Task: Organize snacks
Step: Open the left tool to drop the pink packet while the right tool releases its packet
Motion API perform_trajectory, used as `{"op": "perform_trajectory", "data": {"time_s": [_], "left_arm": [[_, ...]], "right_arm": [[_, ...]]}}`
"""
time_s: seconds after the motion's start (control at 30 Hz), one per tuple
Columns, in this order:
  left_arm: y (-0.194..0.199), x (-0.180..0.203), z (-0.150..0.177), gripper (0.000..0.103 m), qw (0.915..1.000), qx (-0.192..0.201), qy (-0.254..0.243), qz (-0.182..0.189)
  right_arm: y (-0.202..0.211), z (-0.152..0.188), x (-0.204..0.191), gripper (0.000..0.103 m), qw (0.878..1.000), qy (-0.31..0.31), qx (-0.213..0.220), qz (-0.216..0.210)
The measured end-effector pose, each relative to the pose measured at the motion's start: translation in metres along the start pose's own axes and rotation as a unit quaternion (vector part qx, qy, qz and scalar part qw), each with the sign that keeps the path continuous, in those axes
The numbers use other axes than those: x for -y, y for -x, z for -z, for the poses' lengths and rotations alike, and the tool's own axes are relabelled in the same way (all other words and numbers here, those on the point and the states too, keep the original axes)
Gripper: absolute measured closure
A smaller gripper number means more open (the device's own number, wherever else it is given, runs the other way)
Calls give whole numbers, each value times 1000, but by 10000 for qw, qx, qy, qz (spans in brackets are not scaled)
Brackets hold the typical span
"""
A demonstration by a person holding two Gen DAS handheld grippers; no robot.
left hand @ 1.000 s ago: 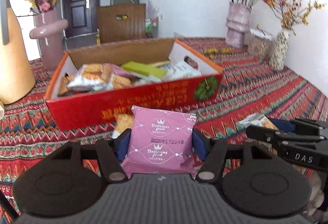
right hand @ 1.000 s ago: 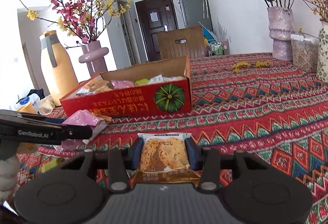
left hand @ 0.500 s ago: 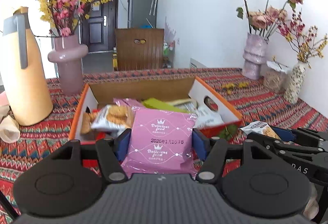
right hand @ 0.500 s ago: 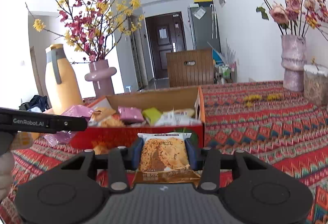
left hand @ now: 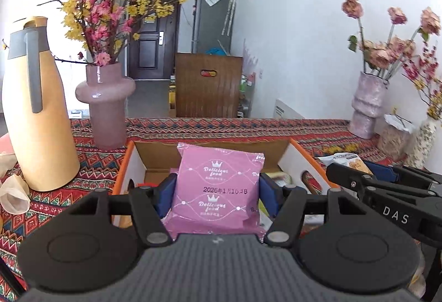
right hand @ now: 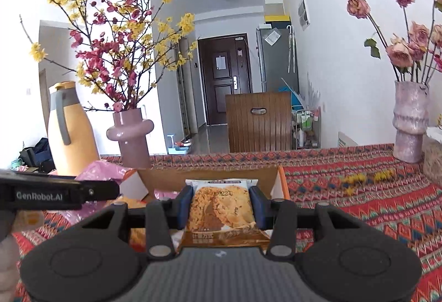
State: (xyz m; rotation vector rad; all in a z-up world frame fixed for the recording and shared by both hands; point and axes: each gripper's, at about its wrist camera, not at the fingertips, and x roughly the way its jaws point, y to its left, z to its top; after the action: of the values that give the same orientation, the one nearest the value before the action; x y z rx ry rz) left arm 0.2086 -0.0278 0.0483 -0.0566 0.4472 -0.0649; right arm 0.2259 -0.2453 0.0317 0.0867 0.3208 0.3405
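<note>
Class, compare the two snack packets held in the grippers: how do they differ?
The pink packet is opaque with white crown print and a date; the cookie packet shows its biscuit. The pink one is wider. The left gripper holds pink, the right gripper the cookie. Both stand upright over the box.

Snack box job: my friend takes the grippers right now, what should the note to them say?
Left hand-held gripper: shut on the pink plastic snack packet, held above the open orange cardboard box.
Right hand-held gripper: shut on the clear cookie packet, also at the box's near edge.
Done: both packets are picked up and several snacks already lie in the box.
Left: lower both packets into the box and let go. Then check the red patterned tablecloth for strays.
</note>
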Motion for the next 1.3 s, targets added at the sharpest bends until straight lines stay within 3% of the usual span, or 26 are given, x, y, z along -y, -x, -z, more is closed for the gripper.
{"op": "perform_trajectory", "data": {"time_s": [0.4, 0.87, 0.93, 1.03, 1.1, 1.17, 1.3], "left_arm": [[-45, -16, 2, 40, 9993, -136, 151, -322], [-53, -22, 11, 37, 9983, -249, 214, -482], [-49, -24, 11, 30, 9983, -166, 257, -490], [-46, -25, 10, 20, 9981, -80, 288, -541], [-44, -25, 11, 5, 9977, -45, 313, -594], [-41, -25, 12, 0, 9969, 45, 352, -706], [-39, -26, 11, 0, 9970, 81, 360, -687]], "right_arm": [[-64, 7, -8, 60, 9993, 94, -324, 153], [-84, 24, -4, 58, 9969, 51, -708, 333], [-83, 24, -3, 48, 9970, 21, -696, 342], [-78, 24, -2, 22, 9975, -28, -599, 385], [-75, 24, 0, 6, 9977, -82, -541, 400], [-74, 24, 2, 0, 9977, -141, -507, 425], [-74, 25, 5, 0, 9973, -215, -530, 453]]}}
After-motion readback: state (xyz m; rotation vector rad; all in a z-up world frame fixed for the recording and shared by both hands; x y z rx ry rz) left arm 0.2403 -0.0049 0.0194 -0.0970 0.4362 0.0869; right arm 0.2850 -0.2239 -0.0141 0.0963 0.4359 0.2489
